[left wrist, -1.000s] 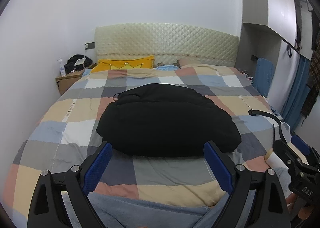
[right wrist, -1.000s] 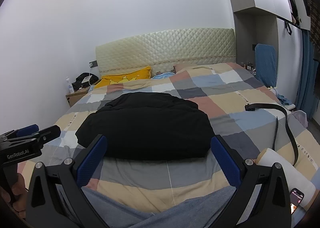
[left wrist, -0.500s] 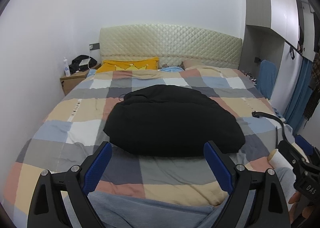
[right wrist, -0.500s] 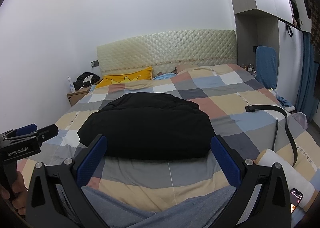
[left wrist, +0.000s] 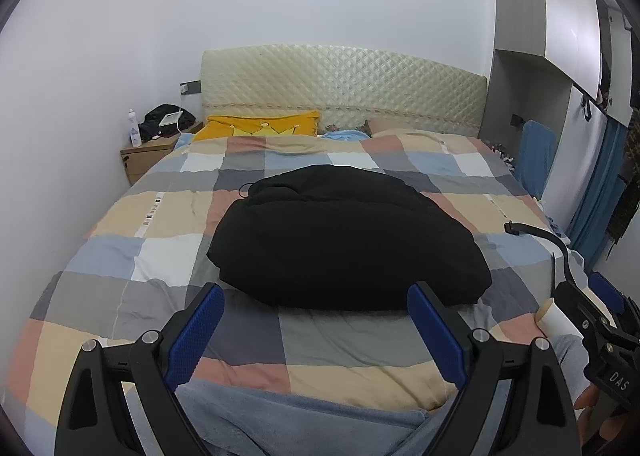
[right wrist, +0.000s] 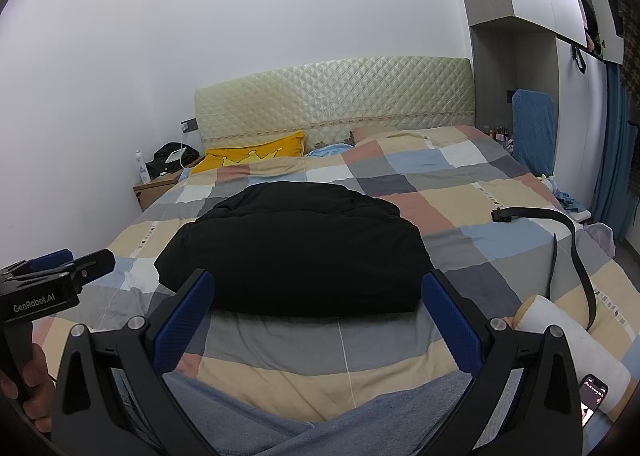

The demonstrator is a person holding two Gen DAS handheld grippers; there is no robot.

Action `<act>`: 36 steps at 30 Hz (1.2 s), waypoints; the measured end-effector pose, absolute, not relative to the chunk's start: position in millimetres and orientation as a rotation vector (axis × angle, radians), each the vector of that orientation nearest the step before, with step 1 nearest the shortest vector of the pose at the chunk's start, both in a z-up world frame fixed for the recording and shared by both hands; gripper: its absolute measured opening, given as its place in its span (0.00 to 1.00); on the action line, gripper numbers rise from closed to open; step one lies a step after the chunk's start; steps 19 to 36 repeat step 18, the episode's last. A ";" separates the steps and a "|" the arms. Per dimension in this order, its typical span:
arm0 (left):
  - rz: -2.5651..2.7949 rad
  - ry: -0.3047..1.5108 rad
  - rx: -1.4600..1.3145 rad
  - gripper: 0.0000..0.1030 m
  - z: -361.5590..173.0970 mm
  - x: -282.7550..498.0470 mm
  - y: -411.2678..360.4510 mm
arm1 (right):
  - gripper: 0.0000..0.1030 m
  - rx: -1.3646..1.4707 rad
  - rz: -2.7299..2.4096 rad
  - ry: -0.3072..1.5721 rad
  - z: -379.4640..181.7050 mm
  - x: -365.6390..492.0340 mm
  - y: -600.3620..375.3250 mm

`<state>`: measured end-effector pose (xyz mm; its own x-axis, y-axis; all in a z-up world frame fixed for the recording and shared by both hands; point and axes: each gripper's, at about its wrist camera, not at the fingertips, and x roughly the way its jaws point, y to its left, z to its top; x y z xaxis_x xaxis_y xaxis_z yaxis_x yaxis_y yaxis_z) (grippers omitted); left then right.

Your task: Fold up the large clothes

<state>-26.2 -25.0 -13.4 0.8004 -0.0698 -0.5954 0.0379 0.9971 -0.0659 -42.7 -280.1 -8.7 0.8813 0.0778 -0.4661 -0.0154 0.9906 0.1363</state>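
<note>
Both the left gripper (left wrist: 316, 330) and right gripper (right wrist: 318, 314) are hovering with jaws spread wide and empty, facing the black padded jacket (left wrist: 344, 240) lying mid-bed on the checked quilt (left wrist: 168, 223), its long axis running crosswise, neither noticeably nearer.

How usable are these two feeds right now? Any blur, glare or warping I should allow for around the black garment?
Left wrist: sharp, evenly lit, no glare; fisheye bows the headboard and darkens the corners. The black garment reads as a nearly featureless mass, its folds lost. Right wrist: equally sharp, same barrel warp, garment just as dark; soft shadow under its near edge.
</note>
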 end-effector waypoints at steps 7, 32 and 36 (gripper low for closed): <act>-0.074 0.634 -0.058 0.91 -12.7 -27.8 -25.9 | 1.00 0.130 0.055 0.500 -9.9 -43.1 -279.8; -0.091 0.637 -0.058 0.91 -13.6 -25.5 -30.3 | 1.00 0.131 0.052 0.498 -8.6 -42.3 -279.6; -0.091 0.637 -0.058 0.91 -13.6 -25.5 -30.3 | 1.00 0.131 0.052 0.498 -8.6 -42.3 -279.6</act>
